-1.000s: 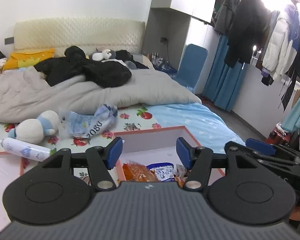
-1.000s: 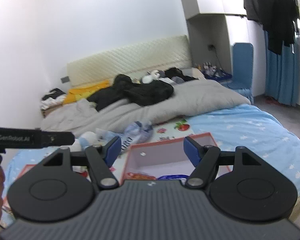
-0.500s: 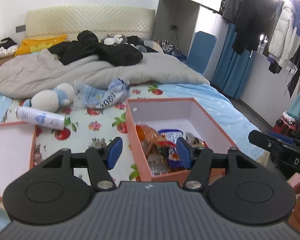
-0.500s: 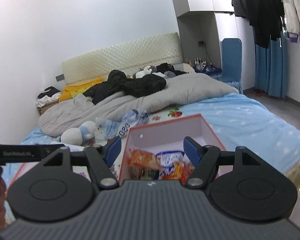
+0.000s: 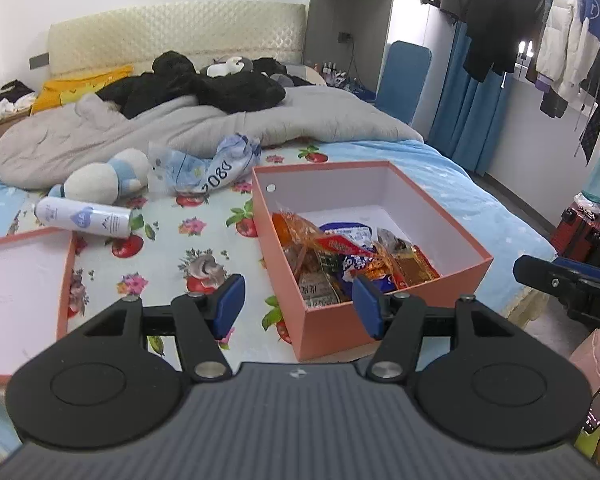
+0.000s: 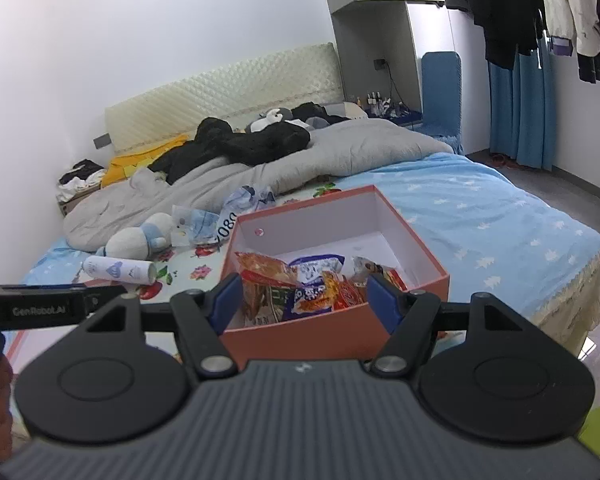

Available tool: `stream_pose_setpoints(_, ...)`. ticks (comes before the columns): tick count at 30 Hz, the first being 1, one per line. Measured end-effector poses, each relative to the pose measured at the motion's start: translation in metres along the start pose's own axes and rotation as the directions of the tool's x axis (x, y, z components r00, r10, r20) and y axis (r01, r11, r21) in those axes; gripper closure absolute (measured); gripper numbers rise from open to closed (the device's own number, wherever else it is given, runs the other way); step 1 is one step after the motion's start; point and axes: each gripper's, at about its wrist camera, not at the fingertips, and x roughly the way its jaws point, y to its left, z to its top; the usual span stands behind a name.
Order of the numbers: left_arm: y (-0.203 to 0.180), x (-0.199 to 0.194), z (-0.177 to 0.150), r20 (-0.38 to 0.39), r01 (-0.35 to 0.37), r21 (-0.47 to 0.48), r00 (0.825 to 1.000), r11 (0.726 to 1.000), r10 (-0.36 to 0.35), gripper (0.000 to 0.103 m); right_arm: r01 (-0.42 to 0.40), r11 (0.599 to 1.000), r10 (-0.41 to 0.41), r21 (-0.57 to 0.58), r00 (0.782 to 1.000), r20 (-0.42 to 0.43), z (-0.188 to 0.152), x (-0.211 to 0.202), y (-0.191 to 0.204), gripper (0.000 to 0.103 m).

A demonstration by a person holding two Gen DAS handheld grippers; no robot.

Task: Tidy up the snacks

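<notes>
An open salmon-pink box [image 5: 440,208] [image 6: 300,338] sits on the flowered bedsheet near the bed's foot. Several snack packets [image 5: 340,260] [image 6: 304,284] are heaped in its near half, among them an orange bag and a blue-and-white one. My left gripper [image 5: 298,306] hovers before the box's near left corner, open, nothing between its blue pads. My right gripper [image 6: 302,300] hangs over the box's near wall, open and empty too. The box's lid [image 5: 20,292] lies upside down at the left.
A white spray can [image 5: 84,218], a plush toy [image 5: 104,178] and a crumpled blue-white bag [image 5: 208,162] lie on the sheet behind the box. A grey duvet [image 5: 204,124] with dark clothes covers the bed's head. Hanging coats [image 5: 560,28] and a blue chair [image 5: 404,76] stand at the right.
Both grippers have sunk and come nearer the box, tilting down; the snacks inside have come fully into sight. The jaws kept the same width.
</notes>
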Motion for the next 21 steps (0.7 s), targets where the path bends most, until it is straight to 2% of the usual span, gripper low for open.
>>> stream_pose_setpoints(6,0.003,0.011,-0.003,-0.004,0.012,-0.018,1.000,1.000,-0.012,0.038,0.000,1.000,0.001,0.031,1.000,-0.024,-0.009,0.014,-0.003,0.032)
stream_pose_setpoints(21,-0.003,0.009,-0.014,-0.012,0.020,-0.031,1.000,0.999,-0.020,0.038,-0.004,1.000,0.004,-0.031,1.000,-0.026,-0.013,0.009,0.000,0.032)
